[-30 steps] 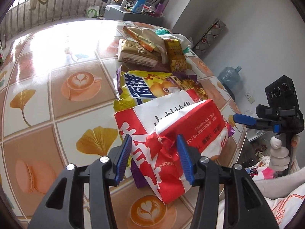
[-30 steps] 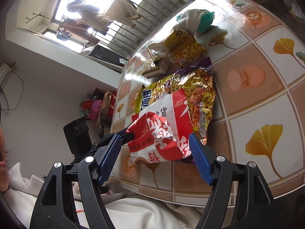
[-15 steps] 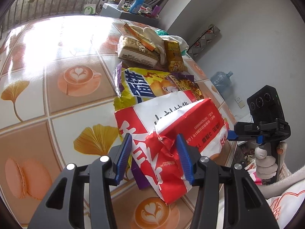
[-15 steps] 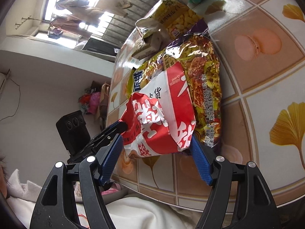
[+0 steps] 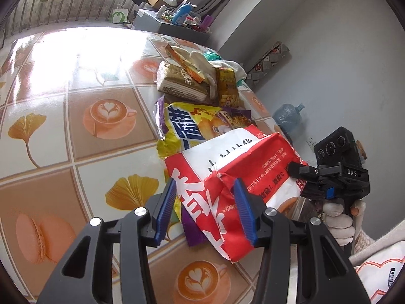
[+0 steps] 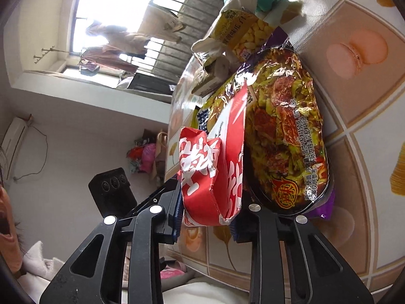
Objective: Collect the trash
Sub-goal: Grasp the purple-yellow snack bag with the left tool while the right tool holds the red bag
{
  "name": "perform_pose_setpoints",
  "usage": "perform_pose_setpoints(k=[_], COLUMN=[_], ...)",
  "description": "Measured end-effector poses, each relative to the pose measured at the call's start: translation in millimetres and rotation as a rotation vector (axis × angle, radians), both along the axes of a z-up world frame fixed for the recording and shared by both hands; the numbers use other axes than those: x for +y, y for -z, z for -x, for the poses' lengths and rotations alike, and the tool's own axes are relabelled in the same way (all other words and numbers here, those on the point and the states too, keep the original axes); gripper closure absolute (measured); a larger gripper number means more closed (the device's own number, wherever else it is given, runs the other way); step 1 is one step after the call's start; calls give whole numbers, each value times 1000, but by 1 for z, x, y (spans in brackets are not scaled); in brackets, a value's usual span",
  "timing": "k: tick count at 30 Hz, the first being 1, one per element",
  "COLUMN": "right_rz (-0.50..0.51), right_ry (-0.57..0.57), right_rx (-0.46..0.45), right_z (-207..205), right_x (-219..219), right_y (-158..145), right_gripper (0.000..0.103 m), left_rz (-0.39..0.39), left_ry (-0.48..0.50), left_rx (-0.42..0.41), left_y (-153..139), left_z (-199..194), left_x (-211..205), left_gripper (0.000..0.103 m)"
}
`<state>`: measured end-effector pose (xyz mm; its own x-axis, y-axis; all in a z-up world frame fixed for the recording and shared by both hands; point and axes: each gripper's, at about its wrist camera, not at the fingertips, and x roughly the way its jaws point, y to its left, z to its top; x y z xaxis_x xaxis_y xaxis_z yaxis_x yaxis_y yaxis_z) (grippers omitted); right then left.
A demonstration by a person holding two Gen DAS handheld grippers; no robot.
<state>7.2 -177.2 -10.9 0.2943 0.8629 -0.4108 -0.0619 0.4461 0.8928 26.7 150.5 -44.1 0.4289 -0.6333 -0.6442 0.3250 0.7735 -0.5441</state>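
My left gripper (image 5: 205,207) is spread, blue ribbed pads straddling a crumpled corner of the red-and-white bag (image 5: 235,177); I can't tell if the pads touch it. My right gripper (image 6: 207,215) looks pressed onto that same bag's (image 6: 210,174) creased glossy end, pinching it. The bag sits at the near table edge, lying over a crinkly yellow foil snack packet (image 5: 187,126), its shiny printed side (image 6: 286,139) at 2 o'clock from my right claw. Boxy tan packet (image 5: 179,81) at 12 o'clock. Glossy tiled tabletop (image 5: 76,116) with latte and ginkgo prints.
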Motion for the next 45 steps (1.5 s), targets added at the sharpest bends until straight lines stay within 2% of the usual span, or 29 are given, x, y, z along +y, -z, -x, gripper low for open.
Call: perform_pose_setpoints(k=[2,5,7,10,12,15,17,22,27,29,32,33,34,36,38,40,43,45], right_rz=[-22,2,-10,-29,-41,-19,56,173,171,164,136,132,128,125,120,111,72,38], right_ry=[-11,-12,23,74,95,127,155,168,167,167,174,175,176,174,173,175,181,181], right_rx=[-23,-52,-43,-34,-51,-66,-71,-73,-59,-48,-33,-32,-32,-35,-36,-35,-26,-30], right_z=[2,4,4,3,4,0,0,3,2,0,1,1,1,1,1,0,0,1], right_x=[-5,-10,-21,-36,-44,-55,-62,-60,-66,-70,-75,-75,-77,-77,-77,-78,-80,-81], right_y=[-5,-11,-8,-6,-7,-8,-6,5,16,20,25,26,25,25,25,25,26,22], right_gripper=[80,80,80,80,80,80,80,79,79,79,79,79,79,79,79,79,79,81], left_rz=[21,-11,32,143,153,105,70,88,194,279,451,494,503,413,282,220,133,108], left_ry=[7,30,35,50,21,-34,-74,-95,-64,-46,-10,7,6,-10,-25,-24,-20,-2], left_rx=[7,-13,-19,-38,-28,31,97,213,288,317,324,323,323,333,348,349,301,267], left_y=[-3,-6,-12,-23,-26,-15,-2,20,29,31,30,30,29,31,36,37,29,20], left_z=[-1,-2,-2,-2,-5,-14,-21,-27,-34,-33,-33,-34,-34,-38,-40,-41,-39,-36], left_x=[-2,-12,-13,-5,1,5,8,8,2,2,4,4,4,-1,-12,-21,-31,-35], left_gripper=[56,56,56,55,54,54,54,55,55,57,59,59,59,66,80,93,102,103])
